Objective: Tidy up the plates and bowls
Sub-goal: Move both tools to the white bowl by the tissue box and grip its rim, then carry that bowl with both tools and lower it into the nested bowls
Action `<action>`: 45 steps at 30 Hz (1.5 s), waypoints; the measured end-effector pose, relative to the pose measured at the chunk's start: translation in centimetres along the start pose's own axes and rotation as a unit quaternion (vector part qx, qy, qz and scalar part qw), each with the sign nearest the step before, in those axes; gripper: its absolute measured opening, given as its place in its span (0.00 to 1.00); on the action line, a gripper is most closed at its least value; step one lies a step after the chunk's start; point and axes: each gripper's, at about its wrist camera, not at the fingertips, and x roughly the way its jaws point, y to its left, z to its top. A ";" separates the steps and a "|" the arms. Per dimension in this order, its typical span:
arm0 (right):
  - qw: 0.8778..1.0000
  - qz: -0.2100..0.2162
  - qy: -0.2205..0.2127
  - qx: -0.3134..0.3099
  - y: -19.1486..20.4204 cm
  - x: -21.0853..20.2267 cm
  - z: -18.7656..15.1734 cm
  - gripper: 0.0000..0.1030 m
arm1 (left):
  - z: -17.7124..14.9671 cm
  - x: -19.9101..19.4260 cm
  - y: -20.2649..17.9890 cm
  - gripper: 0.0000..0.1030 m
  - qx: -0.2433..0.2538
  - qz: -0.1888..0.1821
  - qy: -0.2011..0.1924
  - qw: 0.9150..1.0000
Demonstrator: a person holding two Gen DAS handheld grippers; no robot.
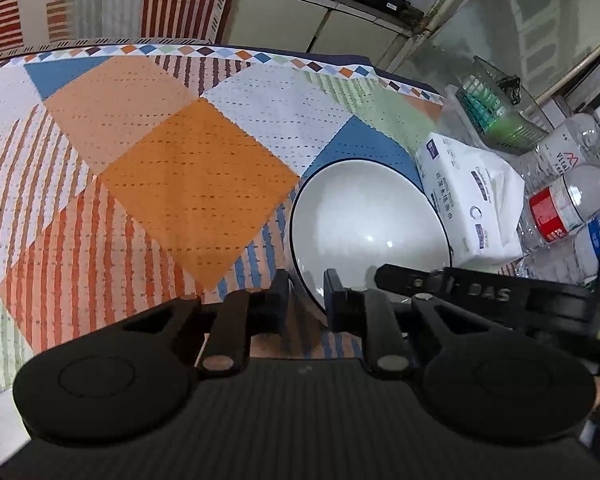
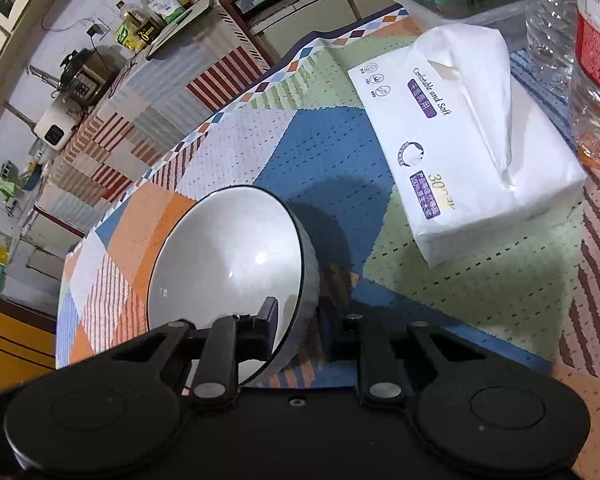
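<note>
White glazed ceramic with a thin dark rim: the bowl (image 1: 365, 216) sits on the patchwork-covered bench (image 1: 180, 184), and both tools have hold of it. The left tool (image 1: 305, 292) is clamped across the near edge of the rim, one finger outside the wall and one inside; the right tool (image 2: 300, 320) pinches the rim likewise from the opposite side, its inner finger reflected in the glaze. From either wrist view the bowl lies straight ahead and slightly below, tipped a little toward the camera (though the fisheye may exaggerate that). Neither hand looks nearer; they share it. Just beside the bowl lies a tissue pack (image 2: 471, 148), with plastic bottles (image 1: 571, 200) and a green basket (image 1: 495, 112) beyond, so I'd judge any lift should steer away from that side, toward the open cloth.
</note>
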 end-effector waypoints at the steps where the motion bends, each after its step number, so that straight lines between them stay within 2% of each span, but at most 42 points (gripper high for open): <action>1: 1.000 -0.001 0.003 -0.001 -0.1 0.2 0.0 0.20 | 0.0 -0.5 0.2 0.16 -0.015 -0.011 -0.006 1.000; 3: 1.000 -0.008 0.001 -0.011 -0.1 0.5 -0.2 0.18 | 0.1 -1.7 0.1 0.16 -0.022 -0.019 -0.017 0.999; 5: 1.000 0.010 0.001 -0.014 -0.3 0.1 -0.6 0.19 | 0.3 -3.1 -0.4 0.16 -0.017 -0.028 -0.018 0.999; 7: 1.000 0.027 -0.008 -0.013 -0.3 -1.3 -0.9 0.19 | 0.2 -4.6 -1.0 0.16 -0.010 -0.032 -0.016 0.999; 12: 0.999 0.038 -0.010 -0.022 0.6 -5.1 -1.7 0.19 | -0.6 -8.2 -2.8 0.15 0.012 -0.029 -0.013 0.999; 18: 0.998 0.037 -0.013 -0.047 1.3 -9.0 -4.0 0.20 | -2.7 -11.2 -3.5 0.15 0.005 -0.049 0.012 0.999; 25: 0.996 0.027 -0.010 -0.083 1.7 -13.0 -7.4 0.22 | -5.9 -14.0 -4.7 0.15 0.007 -0.055 0.035 0.998; 33: 0.996 0.015 -0.002 -0.092 1.0 -15.6 -10.9 0.23 | -8.6 -15.0 -4.6 0.14 -0.011 -0.062 0.068 0.996; 40: 0.995 -0.007 0.002 -0.097 1.2 -15.8 -13.3 0.23 | -10.4 -14.5 -4.2 0.13 -0.022 -0.044 0.091 0.995; 45: 0.991 -0.035 -0.008 -0.127 2.1 -15.7 -14.2 0.23 | -10.9 -13.7 -4.2 0.13 -0.016 -0.020 0.099 0.995</action>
